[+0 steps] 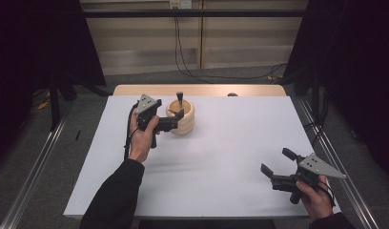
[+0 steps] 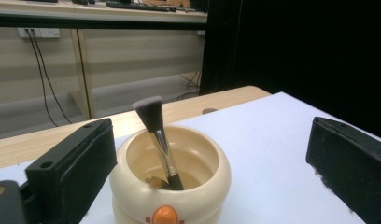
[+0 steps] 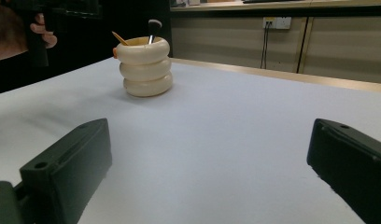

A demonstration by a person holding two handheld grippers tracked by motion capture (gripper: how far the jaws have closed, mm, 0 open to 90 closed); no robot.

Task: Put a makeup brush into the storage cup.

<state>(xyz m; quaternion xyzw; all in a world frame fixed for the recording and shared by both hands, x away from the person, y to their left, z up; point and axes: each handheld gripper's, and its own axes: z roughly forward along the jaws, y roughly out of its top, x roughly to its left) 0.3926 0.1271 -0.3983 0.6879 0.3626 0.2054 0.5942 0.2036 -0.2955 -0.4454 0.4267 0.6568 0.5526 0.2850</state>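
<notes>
High view: one pot (image 1: 183, 119); one brush (image 1: 179, 98).

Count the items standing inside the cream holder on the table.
2. A makeup brush leans in the cream ringed holder, bristles up. A thin wooden stick pokes over the rim on the other side. Anything shorter lying at the bottom could be hidden.

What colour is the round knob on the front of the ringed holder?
Orange, set against the cream holder; the knob shows best in the left gripper view.
</notes>
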